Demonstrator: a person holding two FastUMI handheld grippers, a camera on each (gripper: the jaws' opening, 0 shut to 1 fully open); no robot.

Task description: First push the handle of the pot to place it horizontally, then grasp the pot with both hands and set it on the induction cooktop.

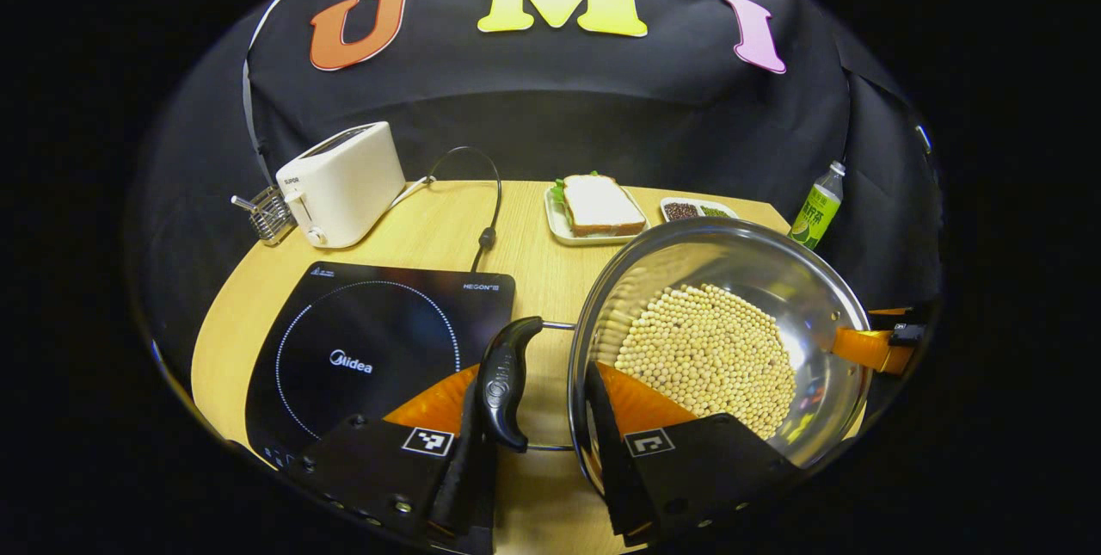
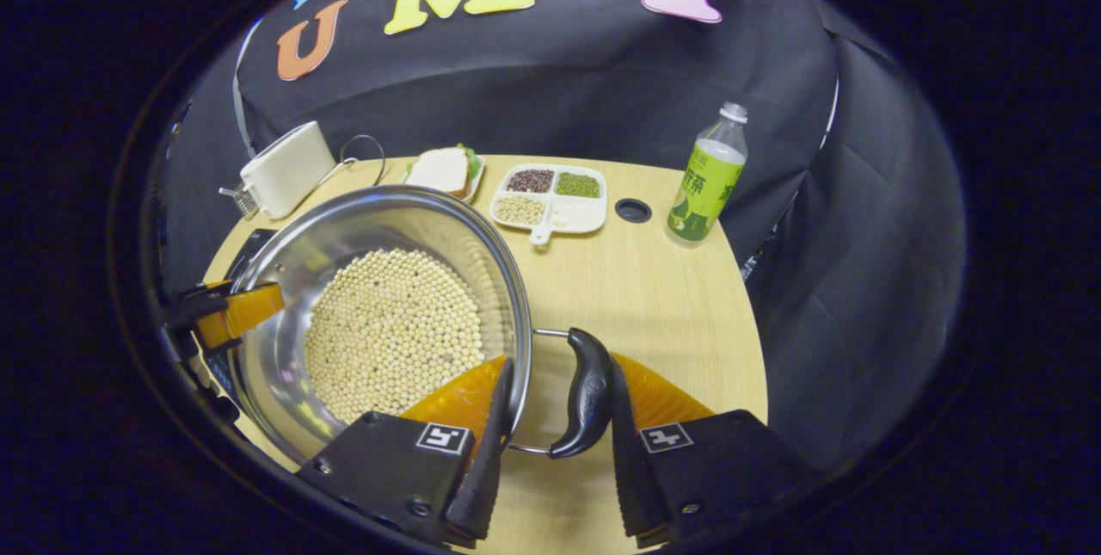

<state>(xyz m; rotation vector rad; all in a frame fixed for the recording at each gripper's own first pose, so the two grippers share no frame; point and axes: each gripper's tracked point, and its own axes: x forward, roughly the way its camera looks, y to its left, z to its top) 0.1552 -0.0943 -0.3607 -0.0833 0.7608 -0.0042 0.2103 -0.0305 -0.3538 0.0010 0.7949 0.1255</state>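
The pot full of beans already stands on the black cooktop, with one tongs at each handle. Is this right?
Not quite. In the left gripper view the pot stands on the wooden table, beside the cooktop, not on it. The rest holds: left tongs and right tongs each straddle a handle.

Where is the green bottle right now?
In the right gripper view, the green bottle stands upright at the table's far right edge, next to a small round hole and the divided tray of beans.
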